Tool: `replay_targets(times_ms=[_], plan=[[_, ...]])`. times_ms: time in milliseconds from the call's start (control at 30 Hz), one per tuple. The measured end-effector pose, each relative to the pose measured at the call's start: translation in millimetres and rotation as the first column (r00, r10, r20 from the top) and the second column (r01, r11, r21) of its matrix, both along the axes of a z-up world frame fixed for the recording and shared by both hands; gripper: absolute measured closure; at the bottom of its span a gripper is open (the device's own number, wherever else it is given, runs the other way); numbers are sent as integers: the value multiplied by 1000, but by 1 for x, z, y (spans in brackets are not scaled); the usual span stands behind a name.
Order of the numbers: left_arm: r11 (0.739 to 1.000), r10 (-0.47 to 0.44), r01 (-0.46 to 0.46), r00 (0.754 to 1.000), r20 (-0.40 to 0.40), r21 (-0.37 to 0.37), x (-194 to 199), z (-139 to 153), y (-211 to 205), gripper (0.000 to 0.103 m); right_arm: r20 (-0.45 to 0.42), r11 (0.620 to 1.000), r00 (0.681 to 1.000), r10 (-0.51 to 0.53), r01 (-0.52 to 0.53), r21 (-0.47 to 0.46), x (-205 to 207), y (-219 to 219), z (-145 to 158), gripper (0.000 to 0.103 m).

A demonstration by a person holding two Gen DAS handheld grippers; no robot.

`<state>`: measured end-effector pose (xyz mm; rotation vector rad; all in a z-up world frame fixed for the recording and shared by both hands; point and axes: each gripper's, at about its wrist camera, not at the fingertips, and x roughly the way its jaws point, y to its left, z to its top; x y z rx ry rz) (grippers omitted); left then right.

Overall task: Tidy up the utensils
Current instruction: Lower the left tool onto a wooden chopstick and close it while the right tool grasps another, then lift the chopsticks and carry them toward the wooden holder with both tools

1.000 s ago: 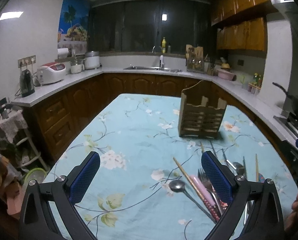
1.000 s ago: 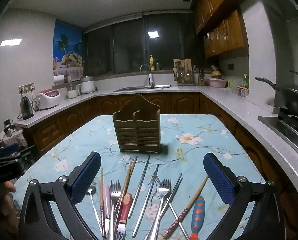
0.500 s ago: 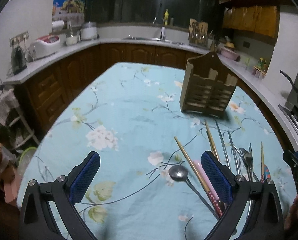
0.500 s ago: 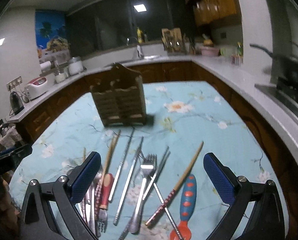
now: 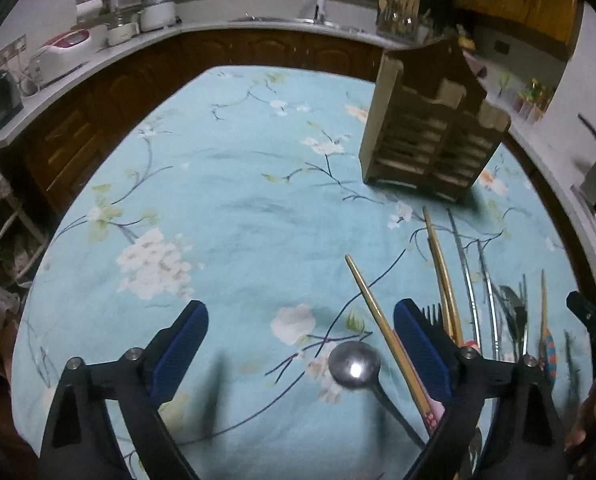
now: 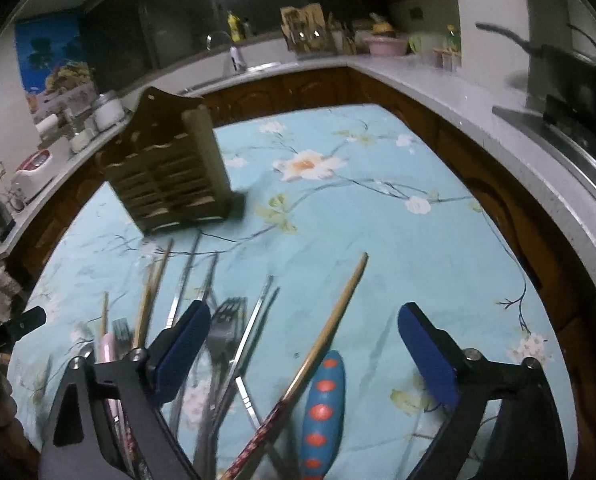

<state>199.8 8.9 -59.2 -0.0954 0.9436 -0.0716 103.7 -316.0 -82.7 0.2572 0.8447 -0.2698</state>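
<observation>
The right gripper (image 6: 301,344) is hanging spread over the chopstick (image 6: 339,304), whose length is pointing toward the holder (image 6: 170,172).

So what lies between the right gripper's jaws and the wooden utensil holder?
In the right wrist view, loose utensils on the tablecloth: a fork, metal chopsticks and a wooden chopstick lie between the right gripper and the holder.

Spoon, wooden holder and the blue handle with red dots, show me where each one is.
spoon (image 5: 353,365), left wrist view, on its bowl.
wooden holder (image 5: 429,148), left wrist view, on its slatted front.
blue handle with red dots (image 6: 321,408), right wrist view, on its middle.
</observation>
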Motion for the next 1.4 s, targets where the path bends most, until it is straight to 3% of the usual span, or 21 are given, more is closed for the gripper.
replay_targets(times_ms=[267, 500, 667, 800, 1000, 1133, 1400], plan=[[998, -53, 55, 996, -70, 21, 50, -22, -28, 20, -95, 998, 995, -42, 46, 40, 24, -25, -20, 29], [996, -84, 88, 986, -144, 24, 74, -48, -41, 37, -188, 994, 980, -59, 74, 75, 48, -46, -43, 50], [995, -94, 99, 982, -165, 23, 86, -59, -44, 44, -200, 996, 978, -61, 73, 55, 59, -50, -45, 54], [992, -115, 123, 980, -163, 40, 88, -63, -53, 46, -226, 998, 972, -60, 61, 0, 69, -44, -46, 70], [983, -149, 163, 978, -145, 88, 88, -67, -63, 65, -244, 999, 969, -18, 6, -51, 85, -28, -50, 92], [981, -155, 169, 978, -141, 95, 87, -66, -60, 89, -239, 998, 971, -14, 0, -56, 86, -26, -50, 95], [989, -151, 150, 977, -152, -12, 91, -56, -40, 103, -193, 999, 981, 7, 3, 51, 86, -28, -43, 97]])
